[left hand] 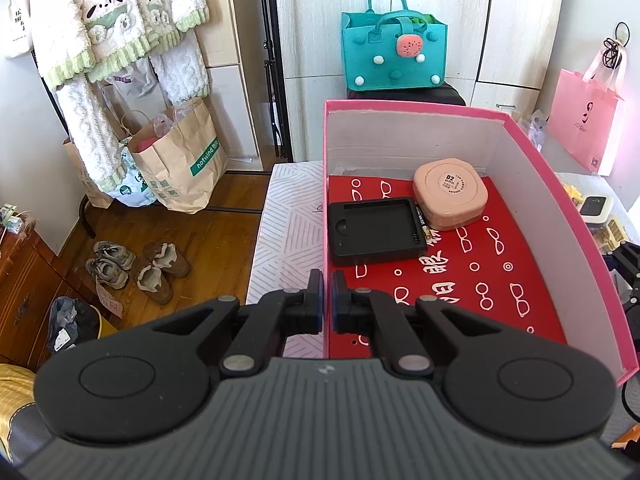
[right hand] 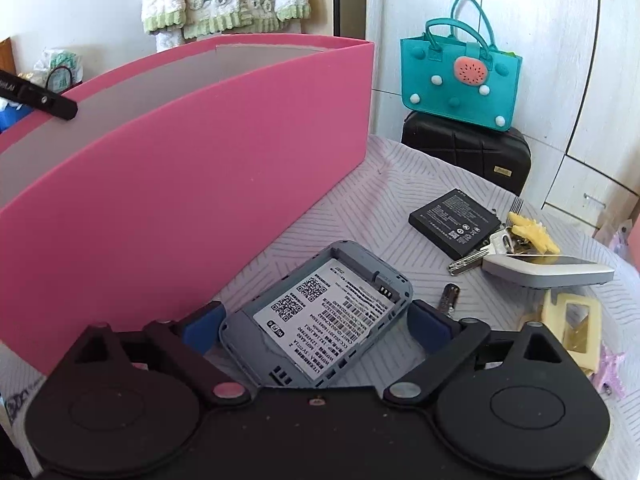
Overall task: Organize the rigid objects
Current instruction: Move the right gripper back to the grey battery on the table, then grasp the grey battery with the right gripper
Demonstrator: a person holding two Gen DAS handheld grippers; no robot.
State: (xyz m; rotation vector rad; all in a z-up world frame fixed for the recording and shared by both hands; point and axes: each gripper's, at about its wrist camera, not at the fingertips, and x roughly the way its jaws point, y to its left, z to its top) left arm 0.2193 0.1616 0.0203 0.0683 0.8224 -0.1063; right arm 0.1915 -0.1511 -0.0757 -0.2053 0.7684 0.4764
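Left wrist view, going from left to right: two pairs of worn shoes sit on the wooden floor, then a striped white cloth covers the tabletop. The left hand-held gripper has its blue-padded fingers drawn together with nothing between them, at the near left wall of the pink cardboard box. Inside, on a glossy red liner printed with white spectacles, lie one square matte black tray, one slim cylindrical battery just beside it, and one rounded peach plastic case.

Right wrist view: the same box's smooth pink outer wall fills the left. The right hand-held gripper stands wide apart, its pads either side of one grey rounded-rectangle router shell with a white barcode label, not pressing it. Further right on the cloth lie one flat black battery pack, one small cylindrical battery, metal keys with a yellow charm, one grey-white cover, and one cream plastic frame.
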